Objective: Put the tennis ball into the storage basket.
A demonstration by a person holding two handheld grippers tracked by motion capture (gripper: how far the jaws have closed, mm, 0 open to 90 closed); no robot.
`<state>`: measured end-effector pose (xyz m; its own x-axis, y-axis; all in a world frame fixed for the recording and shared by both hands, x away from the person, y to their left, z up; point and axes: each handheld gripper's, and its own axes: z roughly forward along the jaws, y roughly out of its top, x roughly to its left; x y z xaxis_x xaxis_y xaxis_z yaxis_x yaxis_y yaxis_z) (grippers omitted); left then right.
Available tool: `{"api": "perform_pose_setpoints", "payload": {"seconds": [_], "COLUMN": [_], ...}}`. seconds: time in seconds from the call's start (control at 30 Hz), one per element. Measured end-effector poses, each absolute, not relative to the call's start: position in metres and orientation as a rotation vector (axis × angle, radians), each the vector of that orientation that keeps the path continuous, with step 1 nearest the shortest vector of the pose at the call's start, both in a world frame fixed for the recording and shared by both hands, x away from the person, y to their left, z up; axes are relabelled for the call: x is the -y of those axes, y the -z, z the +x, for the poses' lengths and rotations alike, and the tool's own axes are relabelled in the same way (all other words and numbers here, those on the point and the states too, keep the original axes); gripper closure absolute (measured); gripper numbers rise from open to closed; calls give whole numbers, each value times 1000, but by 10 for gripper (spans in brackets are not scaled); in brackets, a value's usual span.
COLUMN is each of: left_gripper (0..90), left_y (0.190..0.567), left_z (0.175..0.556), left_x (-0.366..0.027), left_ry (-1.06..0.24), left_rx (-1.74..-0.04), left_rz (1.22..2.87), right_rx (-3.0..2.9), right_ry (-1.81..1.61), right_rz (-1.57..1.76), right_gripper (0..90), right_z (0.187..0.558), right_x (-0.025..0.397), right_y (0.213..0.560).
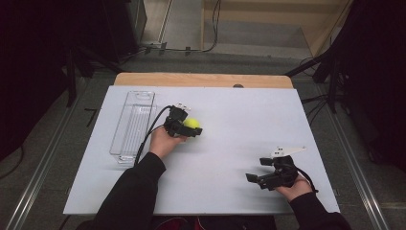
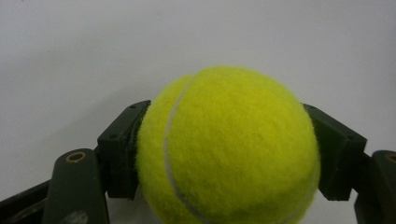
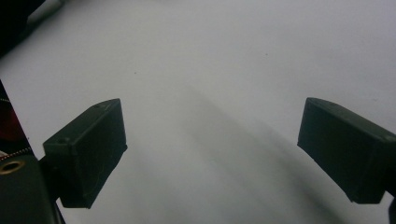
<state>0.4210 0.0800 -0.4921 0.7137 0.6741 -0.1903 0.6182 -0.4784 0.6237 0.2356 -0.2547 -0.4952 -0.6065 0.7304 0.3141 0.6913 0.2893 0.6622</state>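
A yellow tennis ball (image 1: 192, 123) sits left of the white table's (image 1: 239, 120) middle, and my left gripper (image 1: 191, 127) is shut on it. In the left gripper view the ball (image 2: 229, 149) is pressed between the two black pads (image 2: 122, 149), with the white surface behind it. My right gripper (image 1: 256, 168) rests near the table's front right, held by a hand, its jaws wide apart. The right gripper view has the gripper (image 3: 212, 154) open over bare white surface, nothing between its fingers (image 3: 88, 151).
A clear plastic tray (image 1: 133, 125), long and narrow, lies at the table's left, just left of the left hand. A wooden edge (image 1: 201, 79) runs along the table's far side. Dark stands and cables flank the table.
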Motion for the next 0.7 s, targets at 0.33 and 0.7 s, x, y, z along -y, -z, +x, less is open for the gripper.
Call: {"api": "perform_pose_setpoints", "payload": {"seconds": [0.33, 0.7], "left_gripper": [256, 256], "left_y": [478, 457], "left_z": [417, 413], "left_x": [-78, -77], "left_ry": [-80, -61], "left_rx": [-959, -945], "left_rz": [2213, 2215], "right_rx": [-2483, -2480], "right_ry": [-1234, -1240], "right_rz": [1364, 1363], "right_gripper": [62, 62], "right_z": [236, 235], "right_x": [255, 254], "right_y": [495, 494]}}
